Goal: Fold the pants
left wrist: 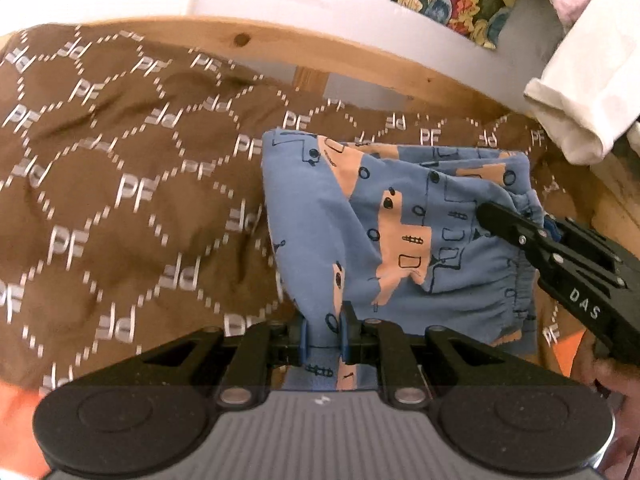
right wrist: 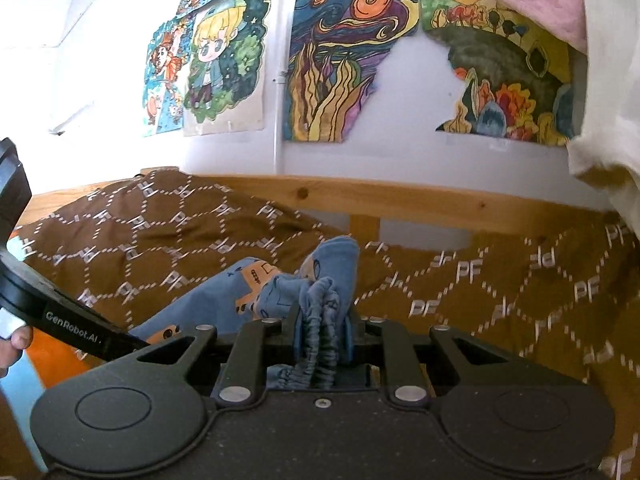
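Note:
Small blue pants (left wrist: 404, 216) with orange and black drawings hang folded above a brown bedspread (left wrist: 112, 168). My left gripper (left wrist: 323, 332) is shut on a fold of the blue cloth at the lower edge. In the left wrist view my right gripper (left wrist: 516, 224) comes in from the right and pinches the gathered elastic waistband. In the right wrist view that right gripper (right wrist: 322, 336) is shut on the bunched waistband (right wrist: 320, 320), and the pants (right wrist: 224, 296) trail down to the left toward the left gripper's black body (right wrist: 76, 324).
A wooden bed rail (left wrist: 280, 48) runs behind the bedspread, with drawings (right wrist: 336, 60) taped to the white wall above. White and pink cloth (left wrist: 580, 92) hangs at the right. A hand (right wrist: 16, 340) shows at the left edge.

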Motion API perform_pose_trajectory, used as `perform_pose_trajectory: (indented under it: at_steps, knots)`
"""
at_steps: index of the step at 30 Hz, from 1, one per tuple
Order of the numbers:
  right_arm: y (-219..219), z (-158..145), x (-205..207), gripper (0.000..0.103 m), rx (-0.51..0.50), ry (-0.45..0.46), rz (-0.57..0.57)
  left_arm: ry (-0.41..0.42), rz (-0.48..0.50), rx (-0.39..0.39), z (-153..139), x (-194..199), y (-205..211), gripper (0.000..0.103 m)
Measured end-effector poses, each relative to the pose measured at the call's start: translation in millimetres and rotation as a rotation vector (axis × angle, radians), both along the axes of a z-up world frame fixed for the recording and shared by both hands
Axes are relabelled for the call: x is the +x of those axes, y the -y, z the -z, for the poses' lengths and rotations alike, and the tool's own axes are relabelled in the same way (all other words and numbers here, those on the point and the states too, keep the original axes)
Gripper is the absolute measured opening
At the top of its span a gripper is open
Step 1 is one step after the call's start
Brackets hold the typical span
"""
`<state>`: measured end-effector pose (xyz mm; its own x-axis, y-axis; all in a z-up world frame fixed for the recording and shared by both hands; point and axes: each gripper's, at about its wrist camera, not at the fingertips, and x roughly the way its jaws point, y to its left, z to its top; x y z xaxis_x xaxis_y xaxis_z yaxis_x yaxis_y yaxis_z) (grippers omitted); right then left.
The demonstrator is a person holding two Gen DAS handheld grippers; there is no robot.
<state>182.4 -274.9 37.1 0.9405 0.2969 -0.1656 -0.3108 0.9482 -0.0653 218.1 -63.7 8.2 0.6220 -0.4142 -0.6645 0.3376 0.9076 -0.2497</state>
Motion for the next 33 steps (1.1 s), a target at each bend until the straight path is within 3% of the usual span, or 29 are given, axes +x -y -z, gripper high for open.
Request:
perform_pose_trajectory:
  at_steps: [7,15,20,26,33]
  knots:
    - [7.1,-16.8,45.3,0.020,-0.004,-0.005,-0.019,0.015,-0.016,-0.034,0.1,36.1,4.1,0.016]
    - [17.2,8.7,76.4,0.020,0.033,-0.098,0.018,-0.041,-0.031,-0.016,26.2,61.5,6.9,0.016]
    - [30.7,20.2,86.7,0.022,0.110,-0.147,0.040,-0.079,-0.034,-0.047,32.1,71.3,-0.4,0.017]
    - [29.4,23.1,91.3,0.025,0.093,-0.149,0.050,-0.089,-0.034,-0.054,35.2,75.3,-2.1,0.019]
    - [30.3,24.5,91.5,0.035,0.102,-0.156,0.074,-0.105,-0.045,-0.063,34.7,76.7,-3.0,0.025]
